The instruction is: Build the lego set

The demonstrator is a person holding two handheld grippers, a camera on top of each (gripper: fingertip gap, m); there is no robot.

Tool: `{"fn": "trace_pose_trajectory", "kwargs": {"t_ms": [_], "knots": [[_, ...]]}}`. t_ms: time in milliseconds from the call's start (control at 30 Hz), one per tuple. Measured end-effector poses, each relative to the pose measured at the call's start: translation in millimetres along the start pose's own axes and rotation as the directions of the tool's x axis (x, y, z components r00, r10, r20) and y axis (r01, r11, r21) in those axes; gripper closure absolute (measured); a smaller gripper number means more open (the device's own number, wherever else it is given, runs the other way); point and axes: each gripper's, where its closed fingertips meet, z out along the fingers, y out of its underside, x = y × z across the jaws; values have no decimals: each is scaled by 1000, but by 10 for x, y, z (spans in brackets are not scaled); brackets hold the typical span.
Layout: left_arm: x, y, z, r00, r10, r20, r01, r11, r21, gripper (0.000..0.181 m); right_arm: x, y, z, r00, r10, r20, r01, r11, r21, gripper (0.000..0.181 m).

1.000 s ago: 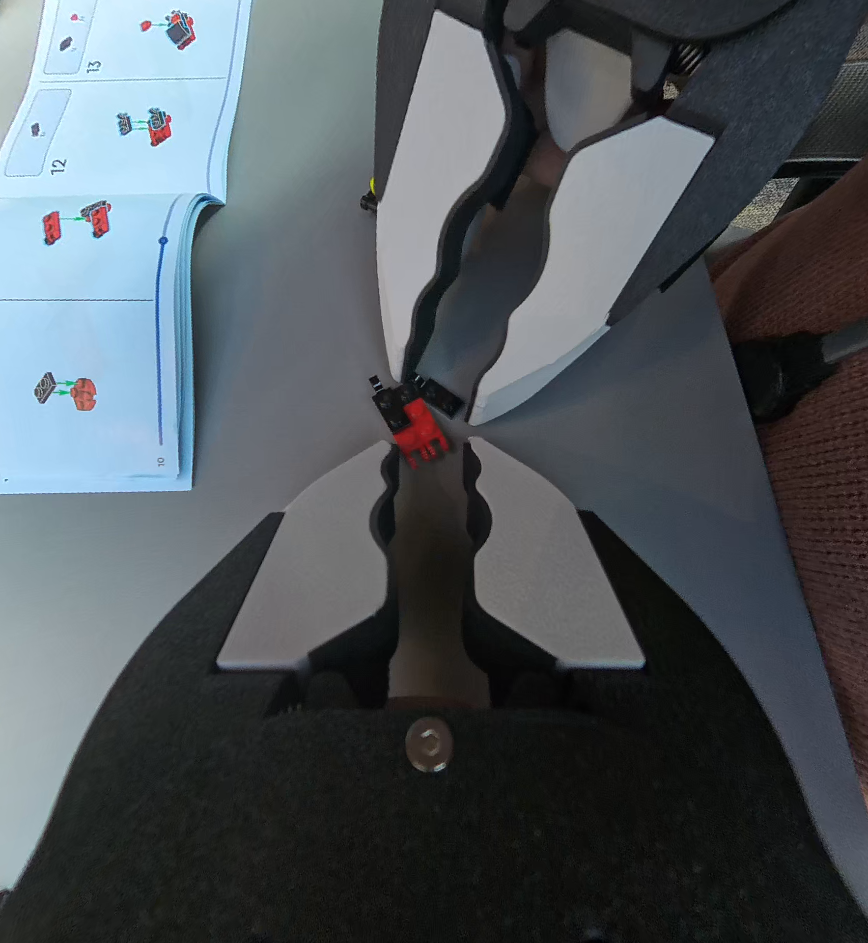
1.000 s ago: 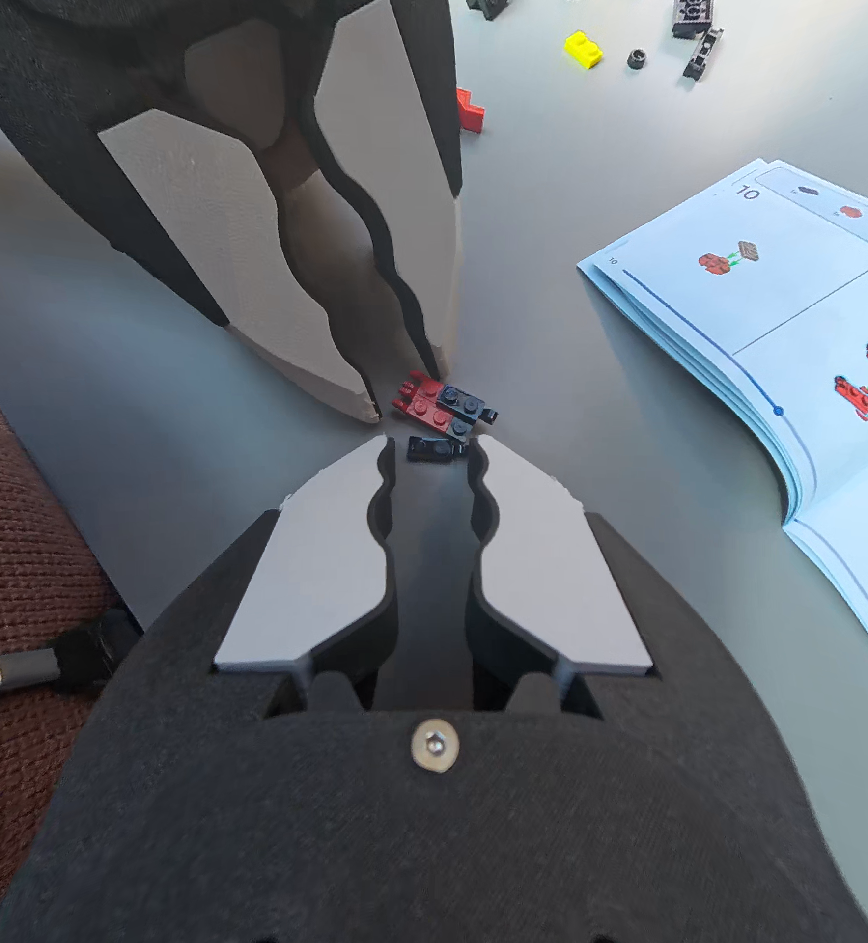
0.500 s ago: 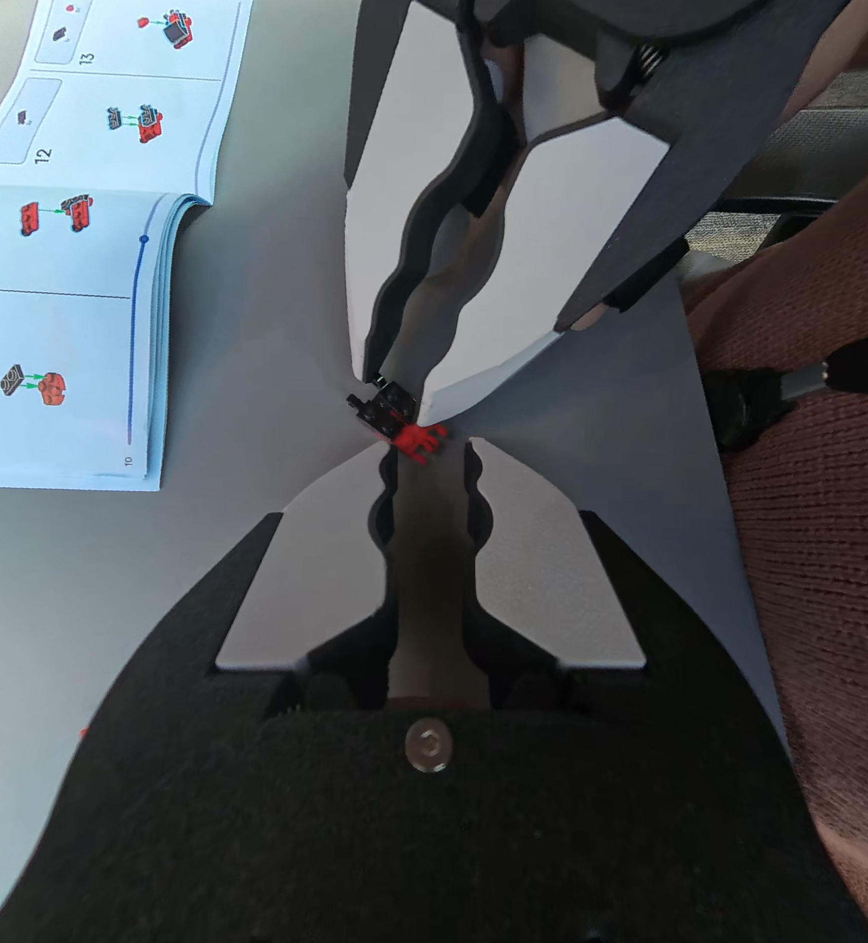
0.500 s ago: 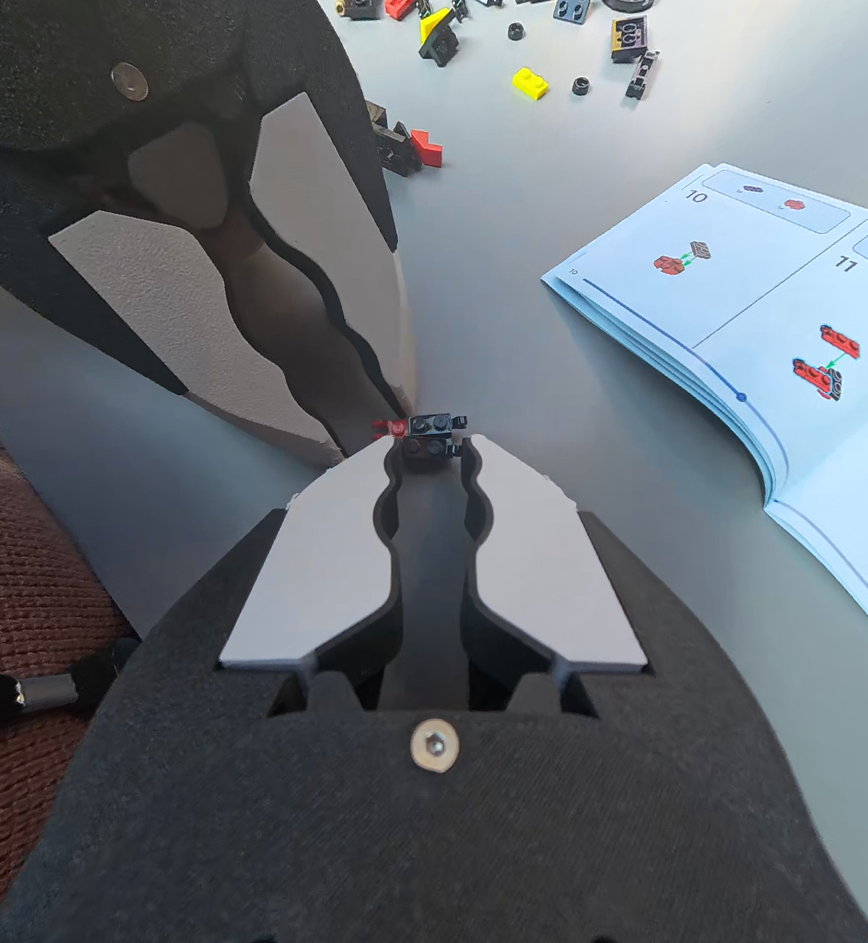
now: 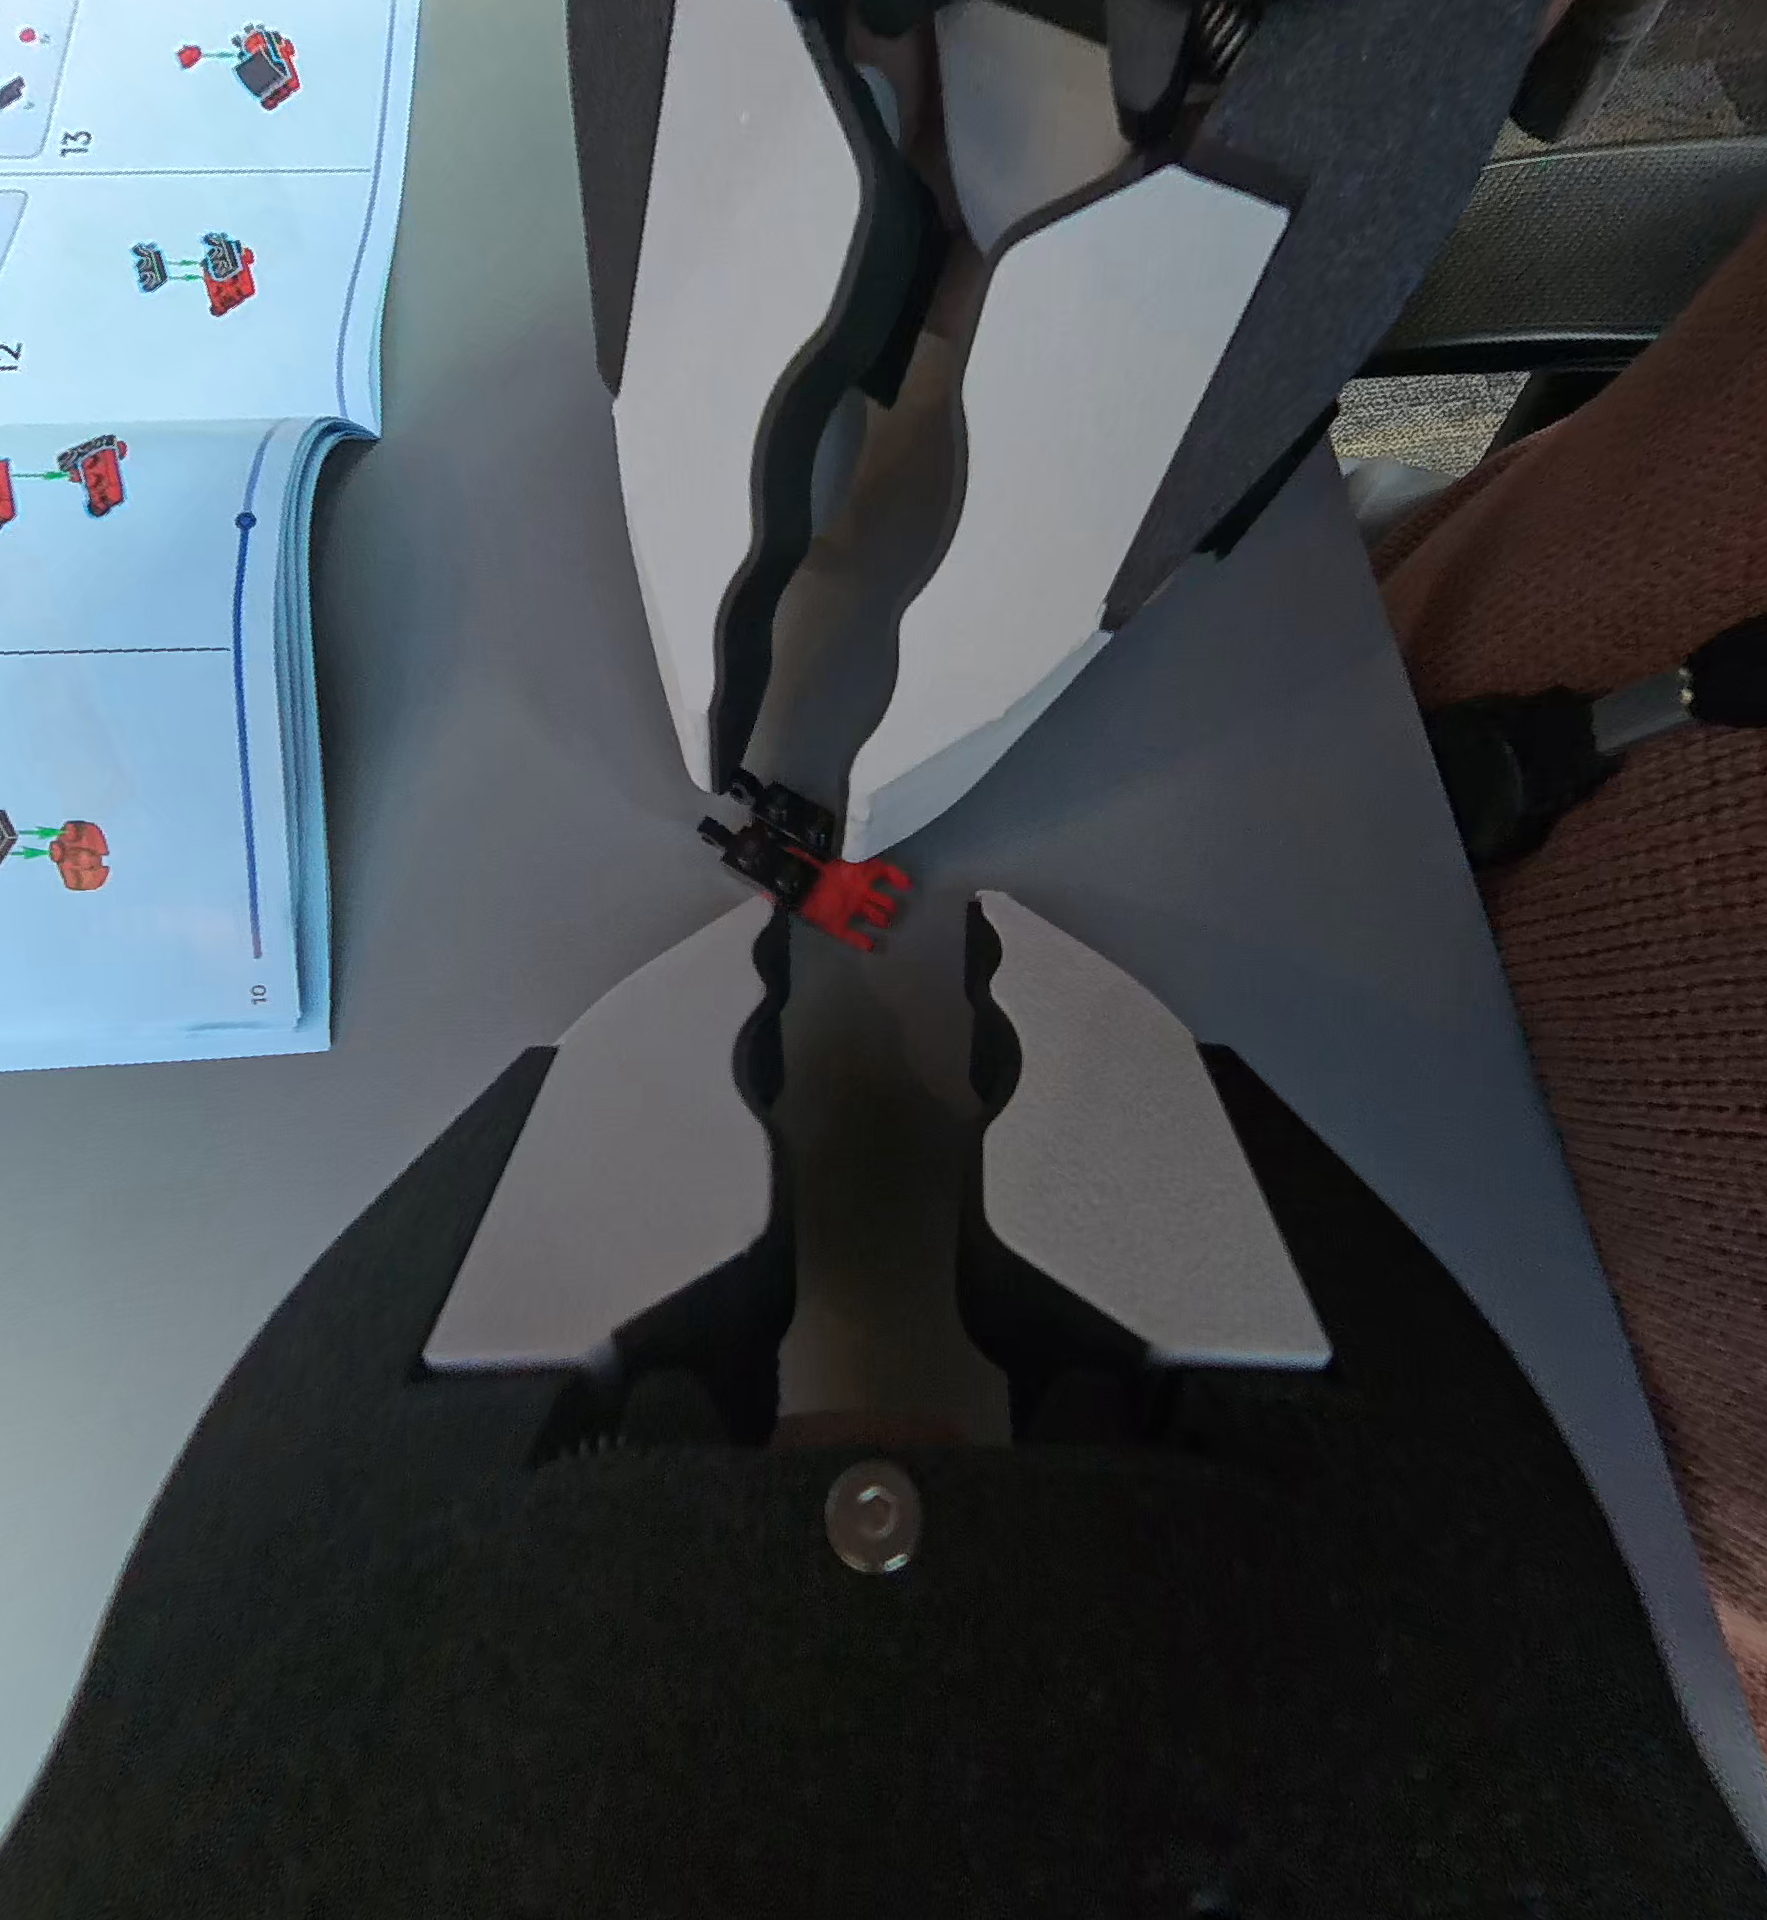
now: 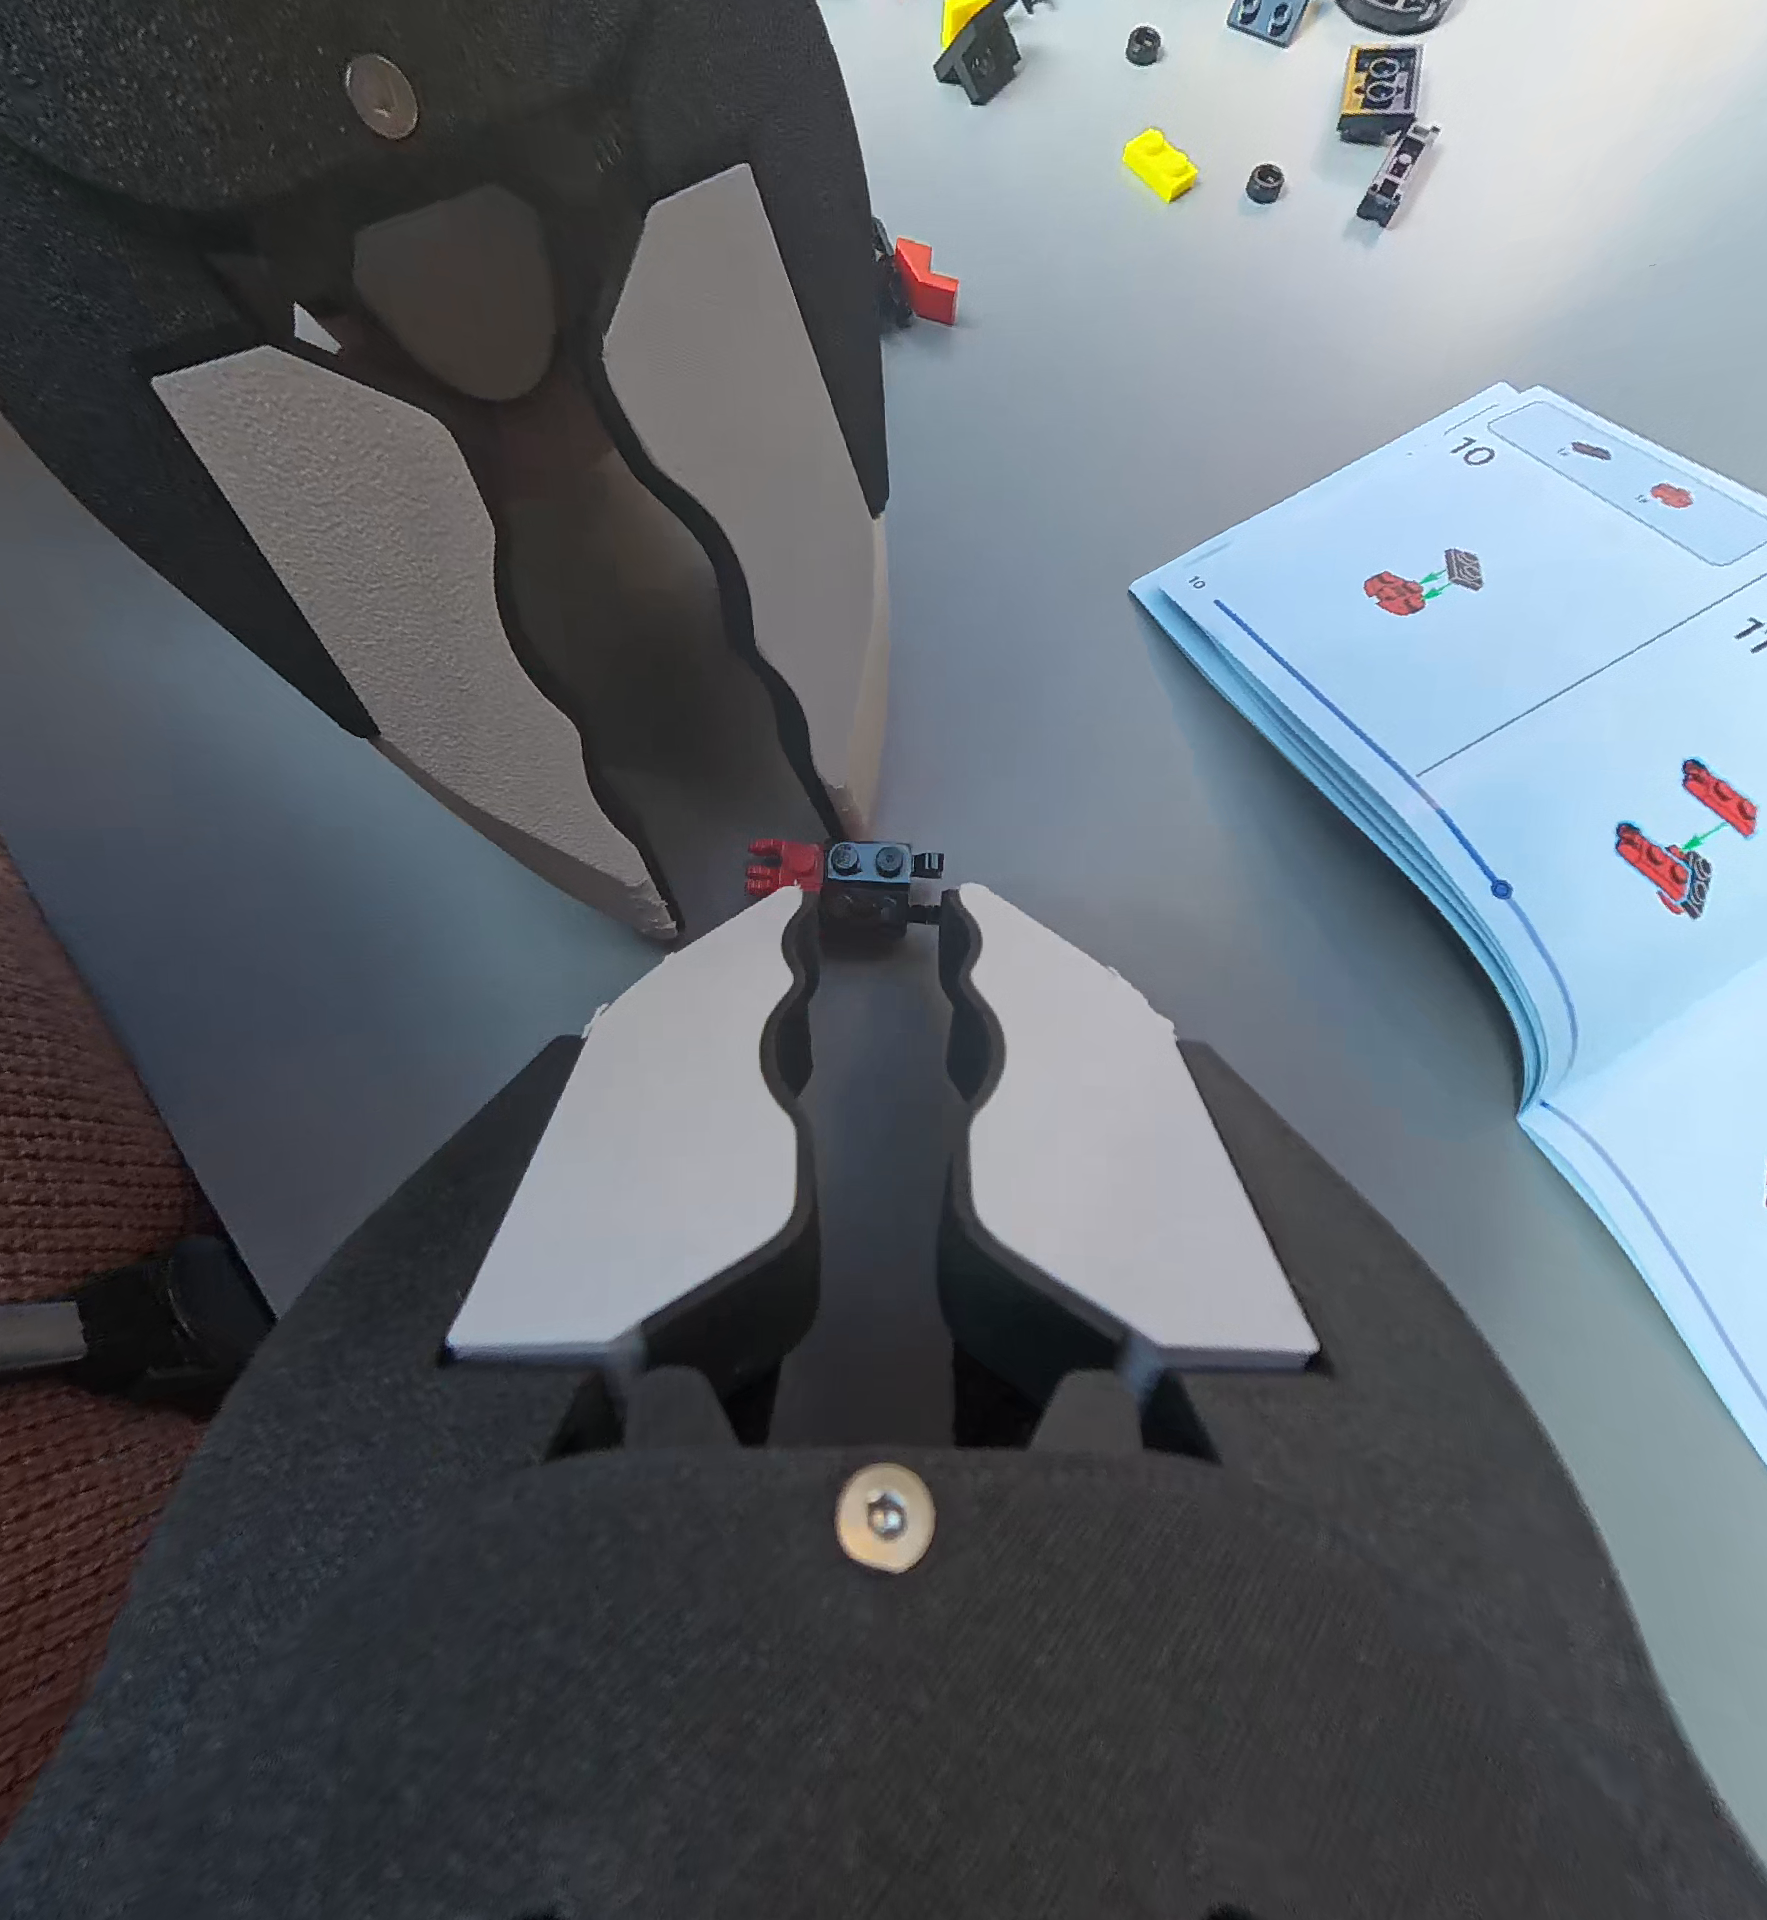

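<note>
I keep the right gripper [image 6: 874,909] clamped square on the black plate [image 6: 866,914] and press it straight onto the red-black assembly [image 5: 806,868] at table [image 5: 505,644] centre. The left gripper [image 5: 874,914] is open, one fingertip [image 5: 770,925] touching the assembly's 9 o'clock edge. Manual [image 6: 1544,748] is at 3 o'clock.

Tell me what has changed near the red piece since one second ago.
The right gripper, shut on the black plate, moved forward and brought it against the red-and-black assembly; a second ago they were apart. The left gripper stays open; the booklet lies unmoved.
</note>
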Motion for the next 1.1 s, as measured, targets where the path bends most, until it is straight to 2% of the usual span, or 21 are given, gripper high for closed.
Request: {"fn": "trace_pose_trajectory", "kwargs": {"t_ms": [33, 600, 833, 1100], "knots": [[-1, -1, 3, 1000, 2, -4, -2, 1000, 2, 149, -4, 0, 5, 1000, -2, 6, 2, 1000, -2, 160], [-49, 0, 1, 1000, 6, -1, -6, 1000, 13, 148, 25, -24, 41, 996, 77, 40, -76, 996, -36, 160], [-51, -2, 3, 1000, 4, -2, -4, 1000, 13, 147, 19, -9, 42, 998, 50, 49, -40, 982, -183, 160], [-64, -4, 5, 1000, -3, 14, 3, 1000, 16, 148, 20, -11, 52, 993, 111, 50, -96, 967, -236, 160]]}}
